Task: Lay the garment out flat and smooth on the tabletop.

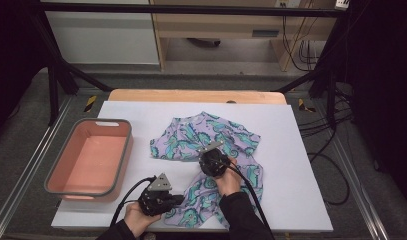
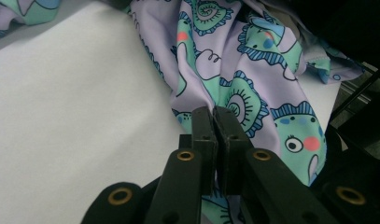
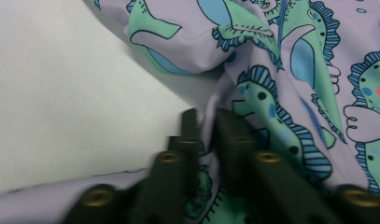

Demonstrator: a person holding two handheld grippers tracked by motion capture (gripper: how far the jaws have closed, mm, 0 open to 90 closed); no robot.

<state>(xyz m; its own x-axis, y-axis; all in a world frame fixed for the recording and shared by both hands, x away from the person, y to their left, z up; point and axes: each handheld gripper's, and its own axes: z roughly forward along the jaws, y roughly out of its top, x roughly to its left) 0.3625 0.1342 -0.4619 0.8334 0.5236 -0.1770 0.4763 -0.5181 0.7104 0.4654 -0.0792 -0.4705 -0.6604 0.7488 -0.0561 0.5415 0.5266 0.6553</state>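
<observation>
A crumpled lilac garment with a teal dinosaur print lies in the middle of the white table sheet. My left gripper is at the garment's near left edge; in the left gripper view its jaws are pressed together on a fold of the garment. My right gripper sits over the garment's middle, held from above by a hand. In the right gripper view its jaws pinch a thin ridge of the garment between them.
A pink tub with a grey rim stands at the left of the table, with nothing in it. The table's near edge runs just below the left gripper. Black frame legs and cables stand at the back and right.
</observation>
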